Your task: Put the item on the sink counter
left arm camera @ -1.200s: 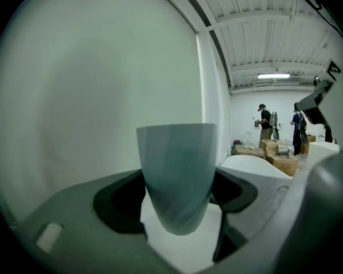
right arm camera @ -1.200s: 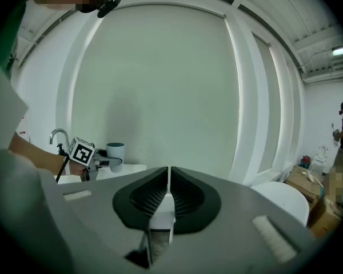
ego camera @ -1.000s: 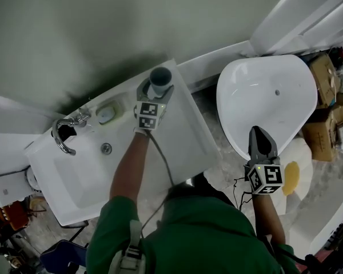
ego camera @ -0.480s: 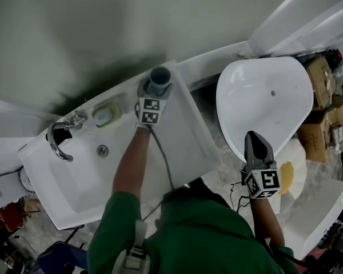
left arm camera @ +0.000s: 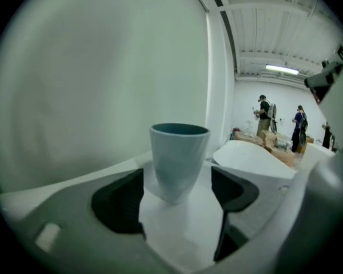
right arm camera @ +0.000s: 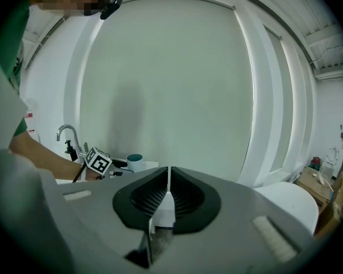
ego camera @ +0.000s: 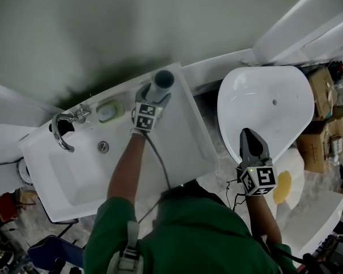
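A blue-grey cup (ego camera: 162,81) stands upright on the far right corner of the white sink counter (ego camera: 186,136). My left gripper (ego camera: 152,97) is right behind it and open. In the left gripper view the cup (left arm camera: 179,158) sits between and just past the two dark pads (left arm camera: 119,203), with a gap on each side. My right gripper (ego camera: 251,143) hangs over the edge of a separate white basin (ego camera: 268,104), shut and empty. The right gripper view shows its jaws pressed together (right arm camera: 168,196), with the cup (right arm camera: 135,162) small in the distance.
A chrome faucet (ego camera: 62,131), a soap dish (ego camera: 110,111) and the drain (ego camera: 103,146) lie on the sink's left part. Cardboard boxes (ego camera: 326,96) stand at the right. A cable runs from the left gripper along my arm. People stand far off in the left gripper view.
The left gripper has eased back a little from the cup, which stays standing on the counter corner. The right gripper has shifted only slightly.
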